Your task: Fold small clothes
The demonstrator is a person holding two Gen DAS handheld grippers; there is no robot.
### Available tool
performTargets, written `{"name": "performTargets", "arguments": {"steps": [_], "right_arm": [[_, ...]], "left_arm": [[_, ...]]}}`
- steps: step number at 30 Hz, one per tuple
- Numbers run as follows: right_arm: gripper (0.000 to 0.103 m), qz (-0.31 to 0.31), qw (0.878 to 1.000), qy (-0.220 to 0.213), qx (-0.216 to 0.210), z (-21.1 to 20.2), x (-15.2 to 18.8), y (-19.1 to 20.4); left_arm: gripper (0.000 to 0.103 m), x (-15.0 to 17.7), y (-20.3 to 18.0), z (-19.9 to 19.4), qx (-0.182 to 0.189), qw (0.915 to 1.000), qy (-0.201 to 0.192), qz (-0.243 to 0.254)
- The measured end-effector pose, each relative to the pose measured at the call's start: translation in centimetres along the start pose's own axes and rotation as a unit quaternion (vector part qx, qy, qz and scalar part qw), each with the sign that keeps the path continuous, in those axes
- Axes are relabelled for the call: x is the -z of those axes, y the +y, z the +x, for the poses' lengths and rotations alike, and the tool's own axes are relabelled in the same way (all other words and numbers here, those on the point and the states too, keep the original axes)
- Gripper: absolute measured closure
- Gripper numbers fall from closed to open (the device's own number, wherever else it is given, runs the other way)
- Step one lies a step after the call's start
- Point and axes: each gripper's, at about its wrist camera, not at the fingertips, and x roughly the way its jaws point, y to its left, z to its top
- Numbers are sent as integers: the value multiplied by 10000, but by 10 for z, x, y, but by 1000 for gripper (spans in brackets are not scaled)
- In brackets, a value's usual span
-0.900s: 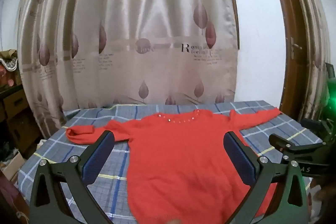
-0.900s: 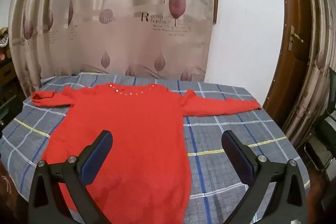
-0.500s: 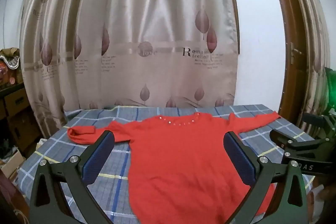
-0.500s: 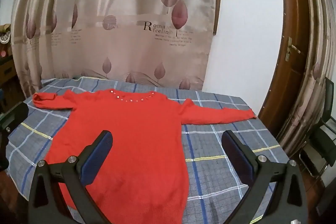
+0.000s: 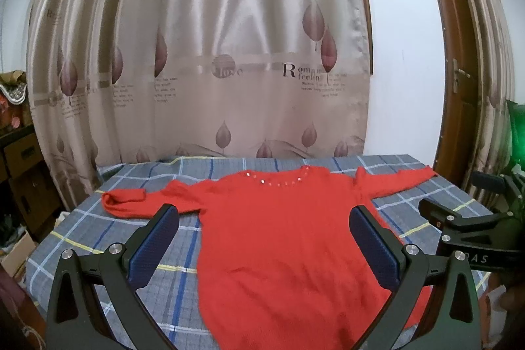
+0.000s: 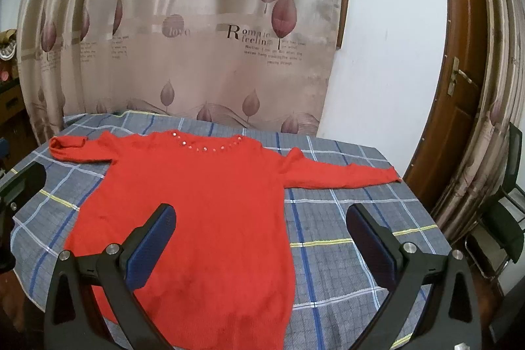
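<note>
red sweater [image 6: 203, 212] flat, unfolded | L gripper [image 5: 262, 238] & R gripper [image 6: 259, 235] wide apart, above it

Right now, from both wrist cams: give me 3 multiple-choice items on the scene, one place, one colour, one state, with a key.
1. Where does the red knit sweater with a beaded neckline lie?
A. spread flat on the grey-blue plaid tablecloth
B. hanging on the beige leaf-print curtain
C. draped over a chair

2. What colour are the pads on the gripper fingers?
A. red
B. blue
C. white

3. What state is the left gripper in, and the right gripper?
A. both shut on the sweater
B. left shut, right open
C. both open, holding nothing

Key: 1 A, body and both sleeves rest flat on the cloth. 2 B, both wrist views show blue textured pads. 3 C, the jaws stand wide apart in each view, with the sweater unfolded beyond them.
</note>
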Motion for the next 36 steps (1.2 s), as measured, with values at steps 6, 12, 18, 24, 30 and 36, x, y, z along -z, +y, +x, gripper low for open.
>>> {"name": "performTargets", "arguments": {"steps": [6, 12, 18, 24, 30, 36], "right_arm": [[0, -28, 10000, 93, 21, 5, 1, 0], [0, -64, 9997, 234, 58, 12, 3, 1], [0, -102, 9994, 325, 84, 19, 5, 2], [0, -133, 9989, 431, 89, 25, 7, 3], [0, -152, 9986, 508, 94, 31, 8, 4], [0, -160, 9979, 628, -55, 42, 10, 3]], "left_arm": [[0, 4, 1, 4, 50, 10000, 82, 2], [0, 8, 6, 9, 119, 9997, 208, -57], [0, 11, 6, 15, 155, 9994, 298, -86], [0, 15, 6, 17, 184, 9992, 355, -59], [0, 16, 5, 20, 218, 9989, 412, -39], [0, 18, 6, 23, 222, 9988, 430, -4]]}}
